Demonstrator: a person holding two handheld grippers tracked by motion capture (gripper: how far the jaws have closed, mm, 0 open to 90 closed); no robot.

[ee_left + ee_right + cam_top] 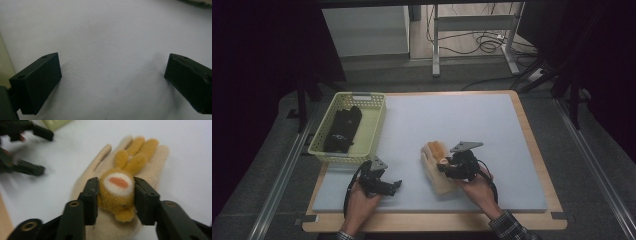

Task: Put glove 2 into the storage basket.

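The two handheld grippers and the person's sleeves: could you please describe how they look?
Both the left gripper and the right gripper are black, each with two blocky, flat-faced jaws. Each carries a grey three-cornered plate on top, and a black cable trails from each. Brass-coloured bushings sit in the right gripper's jaw arms. The person wears checked sleeves.

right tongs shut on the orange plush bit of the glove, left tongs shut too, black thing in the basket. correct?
Not quite: the left tongs are open, with bare white mat between the jaws, as the left gripper view shows. The rest stands: the right tongs are shut on the orange plush piece on the beige glove, and a black item lies in the basket.
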